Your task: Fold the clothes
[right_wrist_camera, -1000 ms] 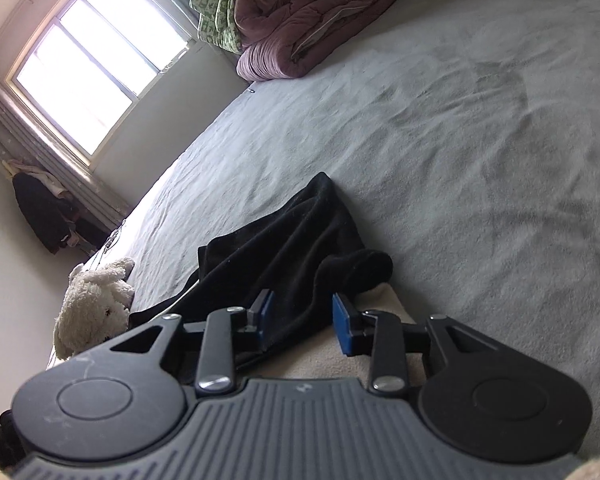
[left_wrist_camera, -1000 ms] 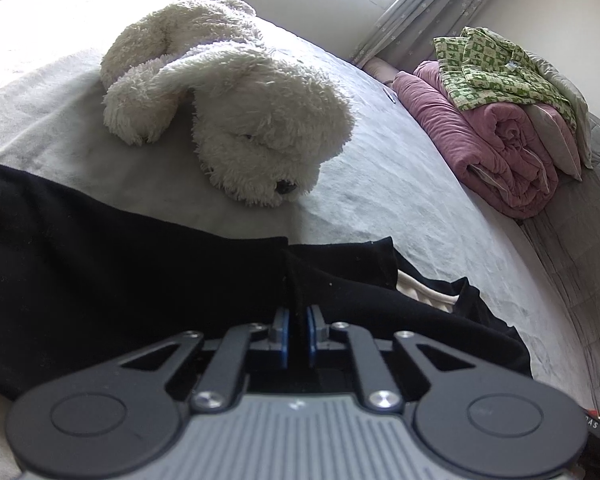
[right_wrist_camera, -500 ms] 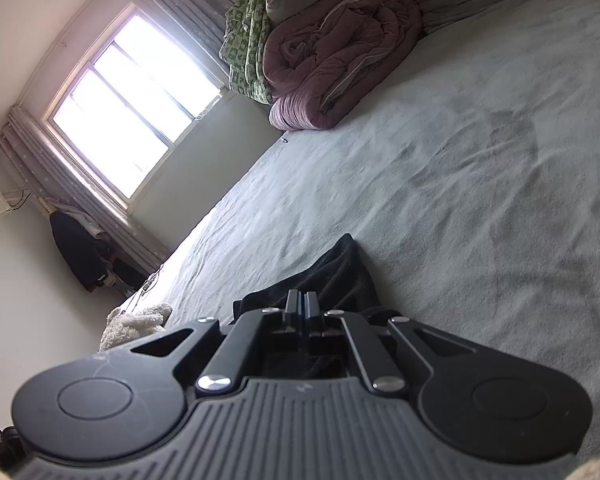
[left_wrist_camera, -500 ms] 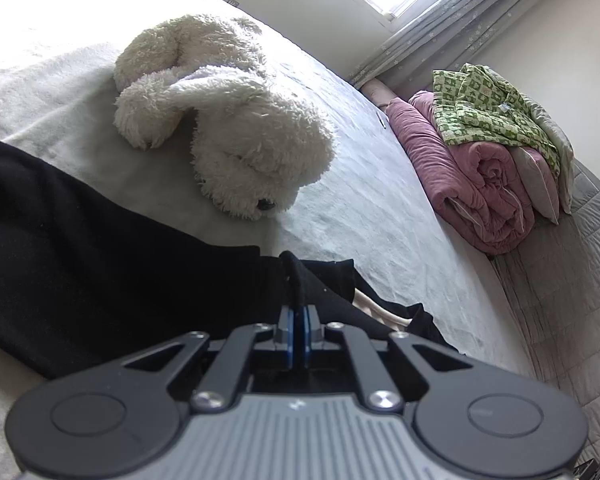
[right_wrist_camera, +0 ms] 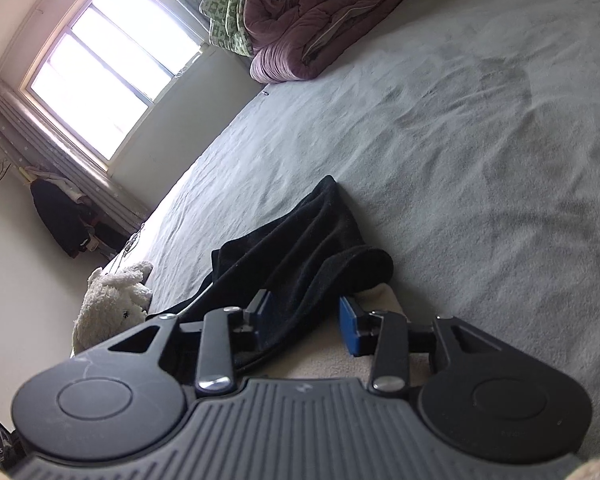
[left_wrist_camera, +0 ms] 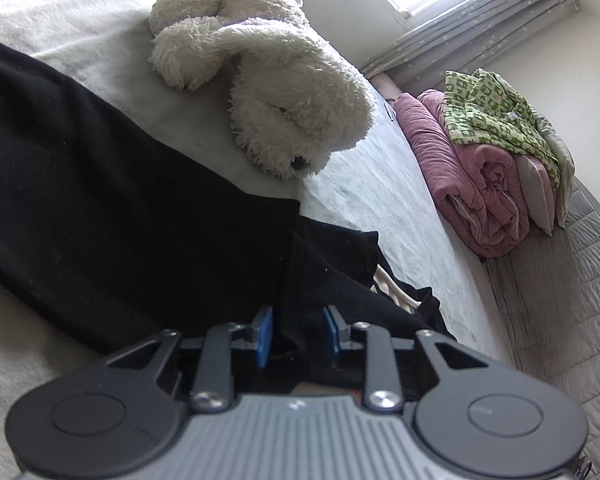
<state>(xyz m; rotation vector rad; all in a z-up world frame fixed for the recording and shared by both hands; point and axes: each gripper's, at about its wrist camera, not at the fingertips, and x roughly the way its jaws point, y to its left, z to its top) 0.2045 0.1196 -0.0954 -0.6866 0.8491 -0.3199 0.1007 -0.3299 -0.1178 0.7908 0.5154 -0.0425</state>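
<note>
Left tool [left_wrist_camera: 296, 336]: jaws just parted; soft black knit garment [left_wrist_camera: 100, 208] between blue pads, unclamped.
Right tool [right_wrist_camera: 306, 320]: likewise just opened over the garment's edge [right_wrist_camera: 300, 256].
Beyond: grey bed sheet [right_wrist_camera: 460, 140]; fluffy white plush dog [left_wrist_camera: 276, 92].
Risk: released fold may be dragged open if cloth is snagged on withdrawal.

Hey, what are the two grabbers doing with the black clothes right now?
Left gripper and right gripper: jaws just opened, pads off the cloth. Black garment lies loose on the bed, not folded flat. White plush dog sits right beside it.
</note>
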